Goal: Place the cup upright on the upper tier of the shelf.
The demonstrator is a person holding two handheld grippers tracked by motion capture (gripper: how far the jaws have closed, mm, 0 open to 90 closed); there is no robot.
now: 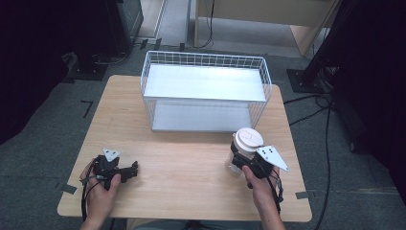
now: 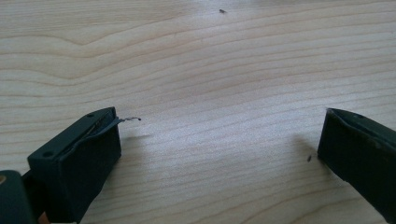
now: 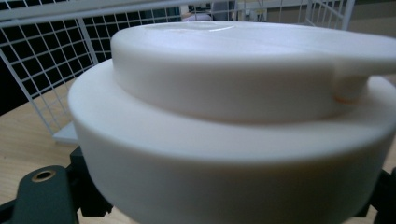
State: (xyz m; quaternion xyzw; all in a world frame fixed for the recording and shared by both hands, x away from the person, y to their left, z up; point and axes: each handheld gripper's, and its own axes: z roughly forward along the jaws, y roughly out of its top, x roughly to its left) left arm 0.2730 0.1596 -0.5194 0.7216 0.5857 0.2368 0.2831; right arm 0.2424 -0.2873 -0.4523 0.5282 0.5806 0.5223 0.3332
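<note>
Your right gripper (image 1: 242, 160) is clamped around a white lidded container (image 1: 245, 146), near-right on the worktop (image 1: 191, 163), just in front of the wire rack (image 1: 206, 91). From the high view you cannot tell whether the container stands on the wood or is a shade off it. In the right gripper view the lid (image 3: 243, 70) sits between the jaws, which press in from either side below its rim; a flat tab juts out at its right edge.

Your left gripper (image 1: 125, 172) rests idle at near-left, jaws spread wide over bare wood, nothing between them. The left gripper view confirms this, with woodgrain and a stray speck or two.

Progress, as a judgement: the grasp looks done and the carry has hardly begun. The rack's upper shelf (image 1: 203, 82) and lower shelf (image 1: 201, 117) are both bare, so if the container is bound for the rack, lift, transfer and placing all remain. The lower shelf's open front faces you.

Writing: none readable. The lid is plain white apart from faint moulded lines; no brand or label shows on the container, the rack or the grippers.
</note>
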